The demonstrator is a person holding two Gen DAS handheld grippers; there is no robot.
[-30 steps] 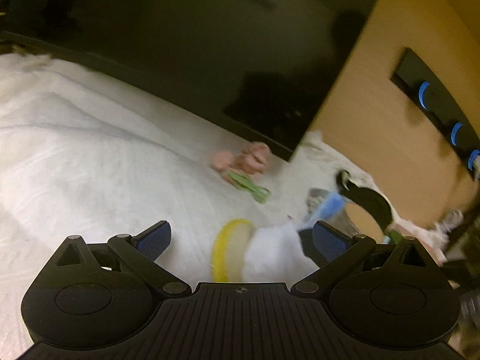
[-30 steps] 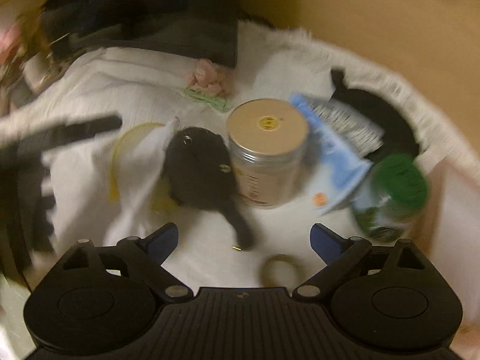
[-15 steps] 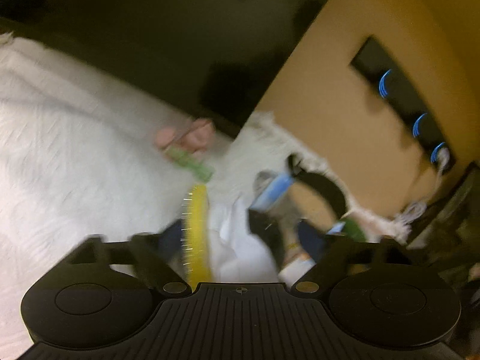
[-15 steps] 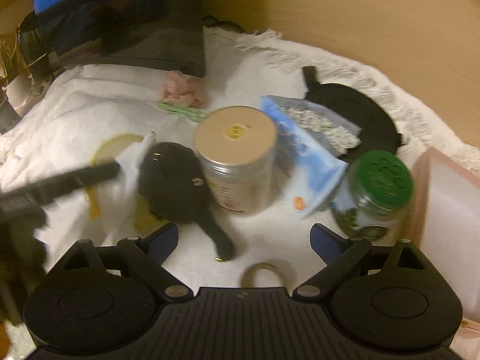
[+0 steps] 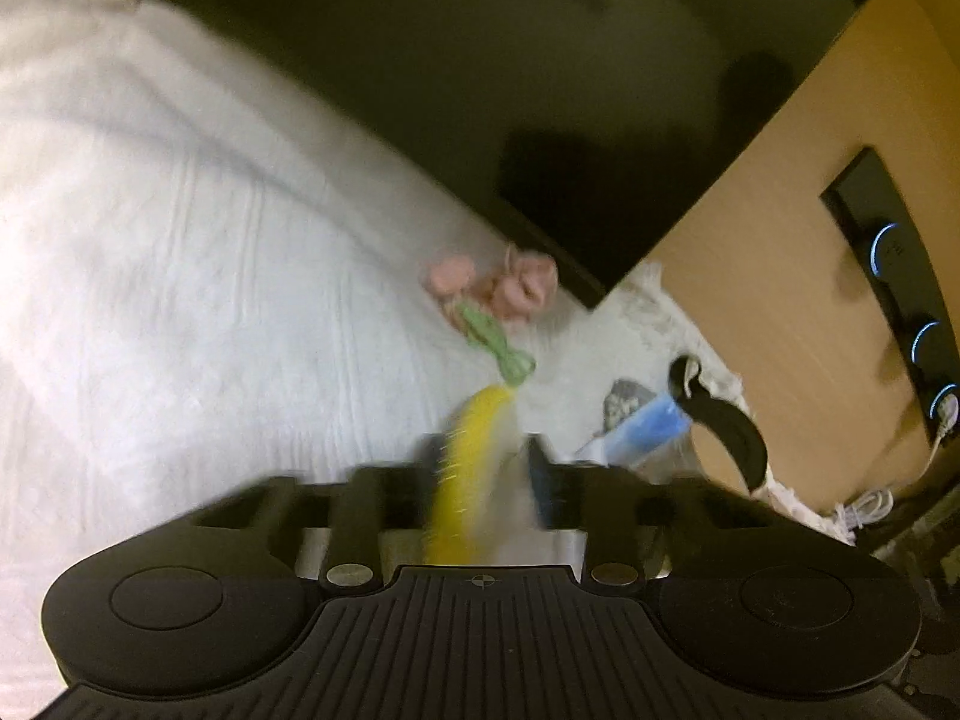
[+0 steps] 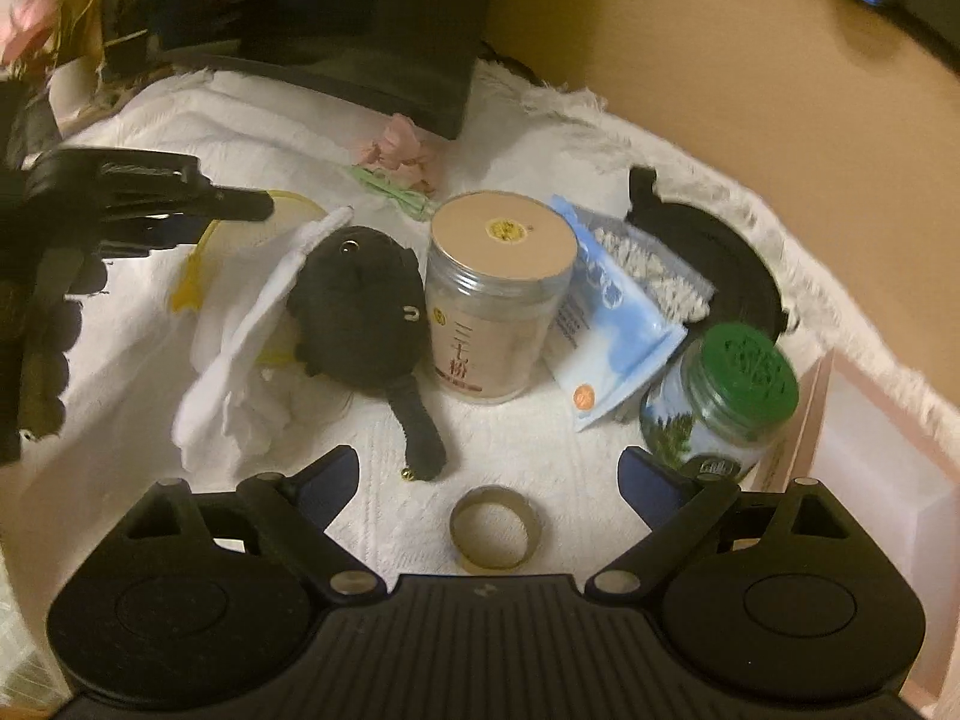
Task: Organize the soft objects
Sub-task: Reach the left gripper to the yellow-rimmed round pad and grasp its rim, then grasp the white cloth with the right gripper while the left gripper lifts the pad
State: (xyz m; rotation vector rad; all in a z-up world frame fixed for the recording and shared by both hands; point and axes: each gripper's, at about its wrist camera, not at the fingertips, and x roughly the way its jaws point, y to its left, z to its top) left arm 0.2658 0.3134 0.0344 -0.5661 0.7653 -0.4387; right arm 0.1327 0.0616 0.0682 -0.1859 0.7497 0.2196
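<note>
Jaws of our left gripper (image 5: 480, 468) have just been closing and now pinch the yellow-rimmed cloth (image 5: 465, 480), ready to lift. Our right gripper (image 6: 489, 471) waits, fingers apart, over the black plush (image 6: 360, 300).

Bare cloth (image 5: 180, 276) lay open left, jar (image 6: 501, 294), packet (image 6: 612, 324), green-lidded jar (image 6: 720, 396) crowded right, ring (image 6: 497, 528) lay nearest.
</note>
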